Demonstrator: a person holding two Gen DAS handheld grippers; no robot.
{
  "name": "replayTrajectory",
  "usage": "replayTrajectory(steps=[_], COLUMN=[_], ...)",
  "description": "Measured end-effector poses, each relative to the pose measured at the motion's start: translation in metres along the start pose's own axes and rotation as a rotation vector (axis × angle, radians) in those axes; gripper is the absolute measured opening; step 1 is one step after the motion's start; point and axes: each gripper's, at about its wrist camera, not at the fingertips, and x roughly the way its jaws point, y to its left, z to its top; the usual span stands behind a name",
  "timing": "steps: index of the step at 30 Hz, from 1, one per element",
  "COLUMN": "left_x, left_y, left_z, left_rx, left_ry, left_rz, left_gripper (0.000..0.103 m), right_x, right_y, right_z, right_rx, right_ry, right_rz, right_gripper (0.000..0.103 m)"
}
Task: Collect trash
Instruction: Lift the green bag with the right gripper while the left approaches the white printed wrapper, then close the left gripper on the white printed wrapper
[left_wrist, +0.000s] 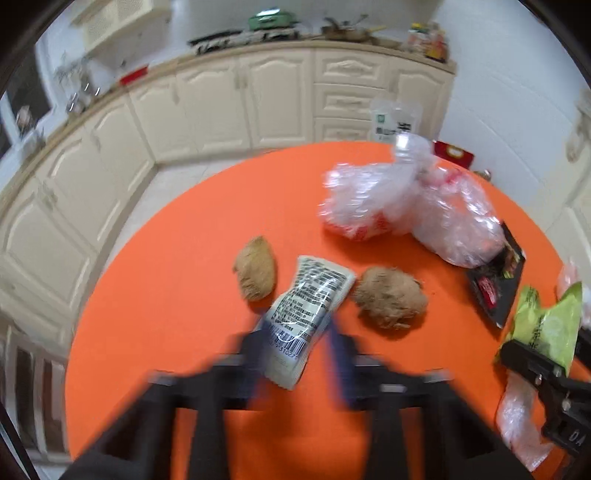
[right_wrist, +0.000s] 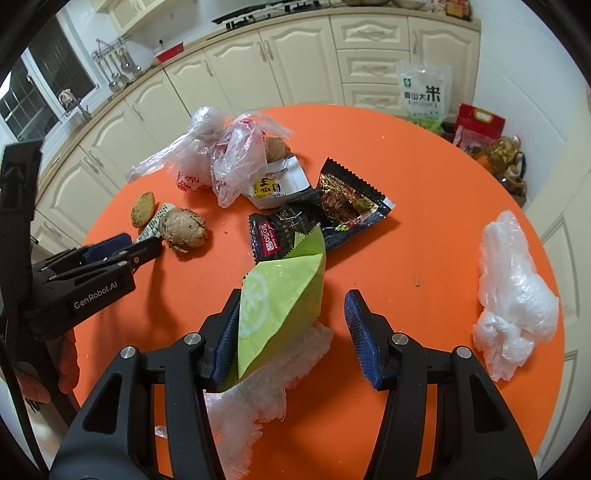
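Note:
Trash lies on a round orange table (left_wrist: 177, 280). My left gripper (left_wrist: 295, 343) is open, its blue pads on either side of a white printed packet (left_wrist: 306, 314) lying between two brown lumps of food (left_wrist: 256, 273) (left_wrist: 389, 301). My right gripper (right_wrist: 291, 332) is open; a green wrapper (right_wrist: 284, 299) leans against its left pad (right_wrist: 227, 332), over a crumpled clear film (right_wrist: 258, 387). The left gripper (right_wrist: 122, 251) also shows in the right wrist view, at the packet (right_wrist: 155, 223).
A clear plastic bag (left_wrist: 406, 199) with trash lies at the far side. Black snack wrappers (right_wrist: 332, 206) lie mid-table. A white plastic bag (right_wrist: 513, 295) lies at the right. Cream kitchen cabinets (left_wrist: 221, 103) stand beyond the table. A rice bag (right_wrist: 424, 92) and bottles stand on the floor.

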Motion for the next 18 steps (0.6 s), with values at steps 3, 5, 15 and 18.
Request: replayTrajectory(steps=[3,5,15,18], left_x=[-0.003,-0.004,-0.035,-0.032], left_y=[-0.008,-0.004,0.0,0.0], left_z=[-0.005,-0.007,-0.019,-0.016], left_rx=[0.024,-0.004,-0.001,0.008], left_ry=[-0.016,-0.002,-0.037,-0.012], left_rz=[0.01,-0.031,-0.097,-0.071], left_gripper=[0.0,0.0,0.001,0.007], right_x=[-0.001,-0.003,-0.02,-0.023], right_y=[-0.002,-0.001,-0.004,-0.002], right_z=[0.0,-0.002,-0.007,-0.009], right_rx=[0.013,0.02,0.022,0.022], right_ry=[-0.001,-0.007,-0.043,-0.042], right_rz=[0.024,0.024,0.021,0.016], right_gripper=[0.035,0.034,0.032,0.032])
